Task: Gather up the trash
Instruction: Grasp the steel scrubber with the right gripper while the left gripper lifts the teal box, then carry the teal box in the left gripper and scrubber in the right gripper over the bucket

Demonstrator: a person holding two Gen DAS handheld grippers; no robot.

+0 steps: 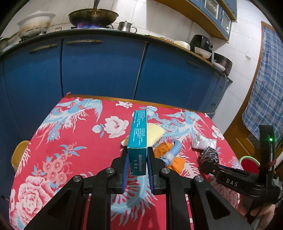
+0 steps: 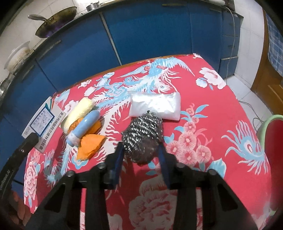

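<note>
left gripper: it was closed on the teal box, with a blue pad pressed on each side; the box stood on its narrow edge and was held above the cloth, as far as the shadow let me judge.
right gripper: its fingers sat on both sides of the scourer and touched it, so it seemed to grip it; i could not tell if the scourer was already off the cloth.
cloth: red with flowers and birds, it covered the table and carried all the trash.
still lying, near: an orange paper with a pale blue tube across it, just left of the scourer.
still lying, farther: a yellow sponge touching the tube, and a white bag just behind the scourer.
bin: a green and red round thing stood beside the table on the right; it was maybe the bin, but only its edge showed.
progress: early, in my judgement; two items were in the grippers and nothing was seen dropped anywhere.
left to do: carry the box and scourer away, then take the paper, tube, sponge and bag.
background: a wok sat on a lit burner on the far counter, well apart from the work.
</note>
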